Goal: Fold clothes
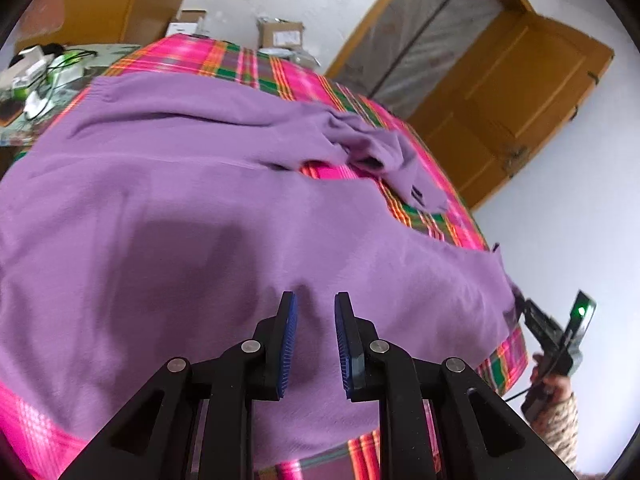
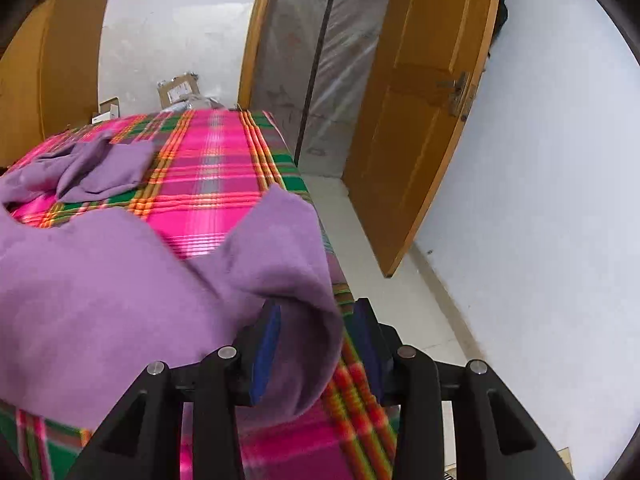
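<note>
A purple garment point(image 1: 180, 208) lies spread over a pink, green and orange plaid cloth point(image 1: 264, 68). One of its sleeves point(image 1: 372, 148) is bunched up at the far right. My left gripper point(image 1: 315, 297) hovers over the garment's near part, open, with nothing between its blue pads. In the right wrist view the garment point(image 2: 92, 280) hangs at the plaid cloth's point(image 2: 216, 176) right edge. A fold of its corner point(image 2: 296, 280) drapes between the fingers of my right gripper point(image 2: 317, 306), resting on the left pad point(image 2: 266, 344). The right pad stands apart from it, so that gripper is open.
An orange wooden door point(image 2: 420, 128) stands ajar to the right, beside a plastic-covered doorway point(image 2: 320, 60). Cardboard boxes point(image 1: 280, 34) sit behind the plaid surface. Cables and small devices point(image 1: 36, 76) lie at the far left. A person's hand and patterned sleeve point(image 1: 560, 408) hold the other gripper at the right edge.
</note>
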Motion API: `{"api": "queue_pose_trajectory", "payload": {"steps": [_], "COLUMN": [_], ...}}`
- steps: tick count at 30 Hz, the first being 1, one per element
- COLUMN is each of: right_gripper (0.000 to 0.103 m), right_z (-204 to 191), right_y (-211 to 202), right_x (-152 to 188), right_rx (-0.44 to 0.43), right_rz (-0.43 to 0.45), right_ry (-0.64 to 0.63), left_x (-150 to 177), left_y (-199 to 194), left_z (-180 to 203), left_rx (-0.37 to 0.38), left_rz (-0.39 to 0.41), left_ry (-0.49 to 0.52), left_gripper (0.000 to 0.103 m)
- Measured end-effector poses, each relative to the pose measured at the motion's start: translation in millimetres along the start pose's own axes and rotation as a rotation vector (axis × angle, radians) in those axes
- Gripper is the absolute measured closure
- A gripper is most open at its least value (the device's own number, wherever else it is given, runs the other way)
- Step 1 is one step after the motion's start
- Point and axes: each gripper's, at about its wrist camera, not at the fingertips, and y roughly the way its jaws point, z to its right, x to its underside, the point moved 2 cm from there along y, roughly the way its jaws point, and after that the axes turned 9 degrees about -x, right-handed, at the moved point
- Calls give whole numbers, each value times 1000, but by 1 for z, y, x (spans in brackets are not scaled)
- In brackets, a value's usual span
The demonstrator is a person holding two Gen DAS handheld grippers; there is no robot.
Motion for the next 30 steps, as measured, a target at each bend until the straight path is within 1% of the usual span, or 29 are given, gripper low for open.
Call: {"api": "queue_pose_trajectory", "payload": {"steps": [2, 4, 5, 6, 7, 14, 17, 19, 24, 25, 28, 30], "right_gripper": [64, 65, 70, 87, 98, 99, 99, 99, 99, 99, 98, 98], "right_z": [8, 13, 15, 17, 19, 51, 58, 65, 82, 84, 89, 95], "right_y": [11, 16, 17, 16, 15, -13, -23, -29, -38, -38, -33, -34], "right_x": [-4, -7, -8, -9, -9, -3, 4, 11, 33, 37, 46, 50], "right_rx": [-17, -63, -78, -90, -101, -47, -22, -22, -29, -33, -53, -45], "right_rz": [-18, -16, -8, 1, 11, 91, 100, 108, 112, 114, 77, 82], "right_ry": [31, 54, 65, 75, 85, 170, 185, 223, 356, 372, 404, 444], "left_x": [0, 0, 0, -1, -1, -2, -1, 0, 6, 8, 8, 8], "left_y": [6, 11, 15, 17, 18, 23, 23, 23, 25, 27, 29, 30], "left_z": [2, 4, 6, 7, 8, 13, 15, 16, 18, 18, 19, 19], "left_rx": [-10, -20, -22, -25, -25, -33, -31, -28, -15, -16, -11, -10], "left_rz": [-15, -28, -33, -37, -38, -53, -57, -59, -75, -82, -84, -85], "left_ry": [3, 6, 6, 3, 3, 5, 10, 8, 23, 24, 27, 27], "left_gripper": [84, 84, 84, 84, 84, 84, 84, 84, 84, 84, 84, 84]}}
